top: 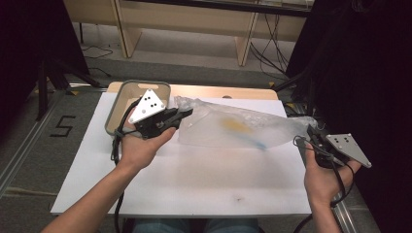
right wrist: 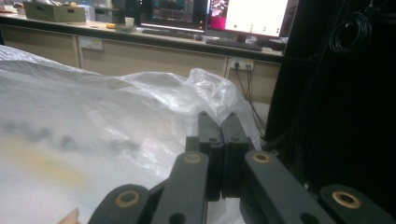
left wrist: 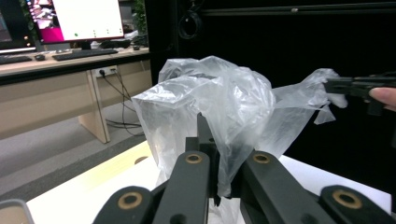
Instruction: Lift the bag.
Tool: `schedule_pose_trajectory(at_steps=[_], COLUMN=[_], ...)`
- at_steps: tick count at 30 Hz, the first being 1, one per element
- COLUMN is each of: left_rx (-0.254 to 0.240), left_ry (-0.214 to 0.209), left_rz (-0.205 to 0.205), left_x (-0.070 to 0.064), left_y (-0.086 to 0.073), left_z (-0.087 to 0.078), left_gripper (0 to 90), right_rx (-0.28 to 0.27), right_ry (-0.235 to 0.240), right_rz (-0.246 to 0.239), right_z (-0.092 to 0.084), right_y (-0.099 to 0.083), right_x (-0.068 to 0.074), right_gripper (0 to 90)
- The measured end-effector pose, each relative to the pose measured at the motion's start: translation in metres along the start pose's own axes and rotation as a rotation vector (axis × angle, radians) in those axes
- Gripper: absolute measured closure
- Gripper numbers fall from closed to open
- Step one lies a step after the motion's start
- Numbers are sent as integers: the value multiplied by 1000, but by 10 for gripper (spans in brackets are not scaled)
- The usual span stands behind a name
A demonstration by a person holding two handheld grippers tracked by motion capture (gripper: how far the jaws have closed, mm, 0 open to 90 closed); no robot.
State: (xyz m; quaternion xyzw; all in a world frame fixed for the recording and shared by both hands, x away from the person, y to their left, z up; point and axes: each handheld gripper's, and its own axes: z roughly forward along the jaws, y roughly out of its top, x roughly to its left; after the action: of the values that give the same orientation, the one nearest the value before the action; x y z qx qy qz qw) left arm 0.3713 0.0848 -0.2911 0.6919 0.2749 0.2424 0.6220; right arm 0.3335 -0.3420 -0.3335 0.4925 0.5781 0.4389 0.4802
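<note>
A clear plastic bag [top: 233, 128] is stretched sideways above the white table [top: 194, 179]. Something yellow [top: 236, 125] and something blue [top: 260, 144] show blurred through the film. My left gripper [top: 187, 114] is shut on the bag's left end; in the left gripper view the film [left wrist: 210, 93] bunches up over the closed jaws of that gripper [left wrist: 208, 135]. My right gripper [top: 311, 131] is shut on the bag's right end. In the right gripper view its jaws [right wrist: 220, 126] pinch a crumpled edge of the bag [right wrist: 93, 130].
A grey open bin [top: 116, 107] stands at the table's back left corner, right behind my left hand. Beyond the table are wooden desk legs and cables on the floor. Black curtains close off both sides.
</note>
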Motion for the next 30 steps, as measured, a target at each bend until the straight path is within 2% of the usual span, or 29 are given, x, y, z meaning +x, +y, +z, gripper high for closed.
schedule_pose_trajectory(at_steps=[6, 10, 16, 25, 30], left_rx=[14, 19, 27, 48, 69], left_ry=[33, 58, 84, 139, 165], left_rz=[-20, -5, -15, -9, -26], left_x=[11, 15, 23, 39, 51], left_y=[-6, -8, -11, -14, -16], left_z=[4, 6, 12, 25, 35], left_gripper=[892, 892, 892, 892, 892], right_rx=[-10, -10, -13, -6, 0], right_ry=[4, 7, 12, 24, 34], right_rz=[-3, -3, -1, -10, -8], right_z=[0, 1, 5, 22, 36], right_y=[3, 3, 7, 11, 15], right_x=[2, 3, 5, 9, 14], right_gripper=[900, 900, 900, 900, 900])
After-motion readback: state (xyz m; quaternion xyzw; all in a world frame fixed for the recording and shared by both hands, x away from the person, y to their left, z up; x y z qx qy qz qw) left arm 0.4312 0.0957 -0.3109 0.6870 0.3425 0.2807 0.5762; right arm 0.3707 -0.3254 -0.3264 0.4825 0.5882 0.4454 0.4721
